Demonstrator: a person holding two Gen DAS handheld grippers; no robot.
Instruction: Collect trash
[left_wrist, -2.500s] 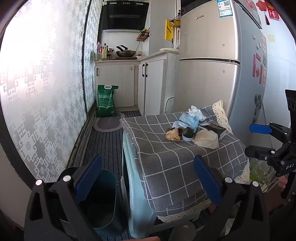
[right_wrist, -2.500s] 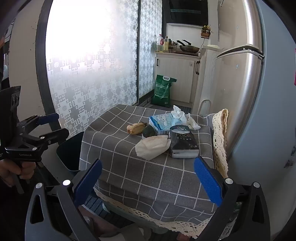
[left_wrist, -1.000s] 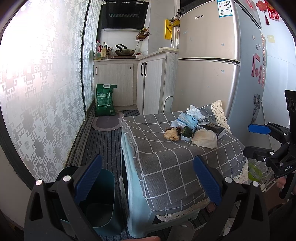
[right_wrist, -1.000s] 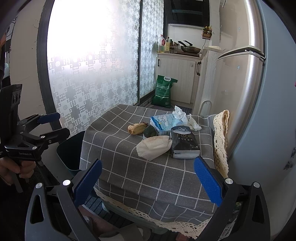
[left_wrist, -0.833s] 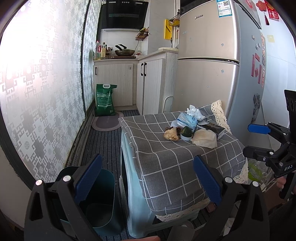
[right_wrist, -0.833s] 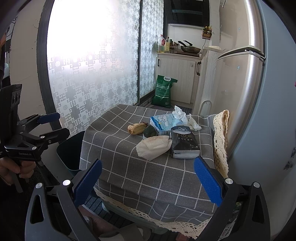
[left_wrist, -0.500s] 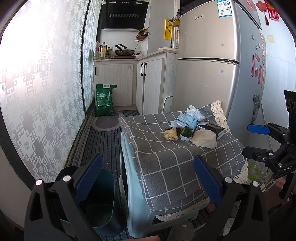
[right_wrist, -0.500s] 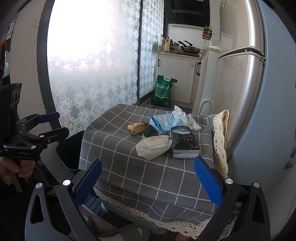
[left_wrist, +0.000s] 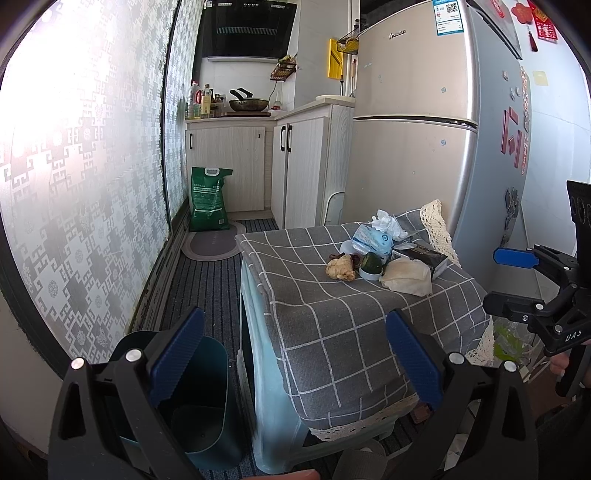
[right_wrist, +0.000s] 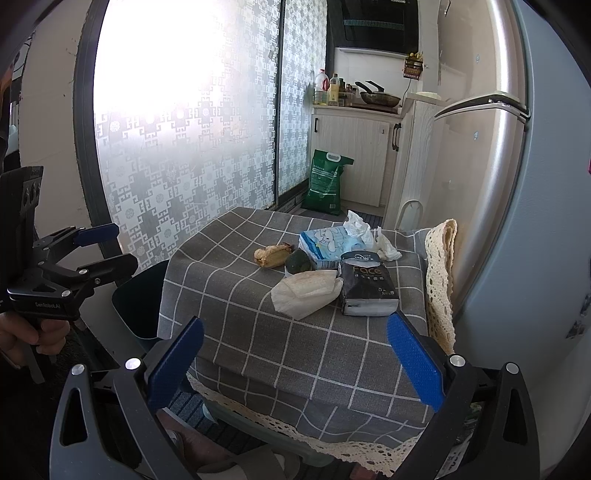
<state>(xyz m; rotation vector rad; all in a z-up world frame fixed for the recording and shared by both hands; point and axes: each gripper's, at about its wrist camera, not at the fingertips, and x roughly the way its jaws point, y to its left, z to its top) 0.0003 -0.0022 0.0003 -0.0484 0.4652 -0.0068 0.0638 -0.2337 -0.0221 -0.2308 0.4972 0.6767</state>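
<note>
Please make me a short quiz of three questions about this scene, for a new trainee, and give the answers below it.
1. True or false: the left gripper and the right gripper are both open and hold nothing.
2. The black tissue pack touches which thing on its left side in the right wrist view? A) the cream crumpled paper B) the green sack C) the frying pan
3. Fill in: the dark teal bin stands on the ____ beside the covered table.

Key: 1 true. 2 A. 3 floor.
</note>
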